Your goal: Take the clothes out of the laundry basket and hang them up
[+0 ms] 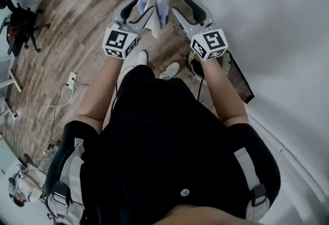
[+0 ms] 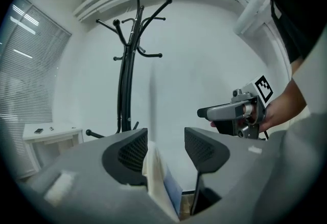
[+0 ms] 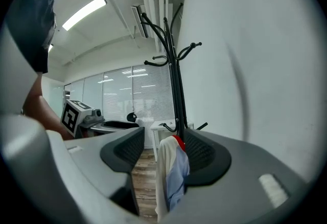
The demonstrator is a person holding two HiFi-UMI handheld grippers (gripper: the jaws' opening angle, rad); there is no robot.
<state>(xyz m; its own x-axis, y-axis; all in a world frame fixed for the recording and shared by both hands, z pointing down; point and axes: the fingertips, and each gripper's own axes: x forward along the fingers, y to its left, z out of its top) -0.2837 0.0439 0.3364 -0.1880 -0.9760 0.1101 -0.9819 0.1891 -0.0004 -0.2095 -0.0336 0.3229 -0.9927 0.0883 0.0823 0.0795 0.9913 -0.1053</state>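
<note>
A white and pale blue garment (image 1: 154, 0) with a red collar hangs from the top of the black coat rack (image 2: 127, 74). Both grippers are raised, one on each side of it. My left gripper (image 1: 138, 12) is open. In its own view the cloth (image 2: 159, 179) lies against the left pad, with a gap to the right pad. My right gripper (image 1: 189, 13) is open too. There the garment (image 3: 171, 172) hangs beside the right pad, and the red collar (image 3: 178, 141) shows at its top. Neither pair of pads presses on the cloth.
A white wall runs close along the right. A round dark basket (image 1: 197, 67) stands on the wood floor under my right forearm, beside a dark board (image 1: 239, 82). An office chair (image 1: 20, 23) and a power strip (image 1: 71, 80) are at the left. The person's white shoes (image 1: 172, 70) are below.
</note>
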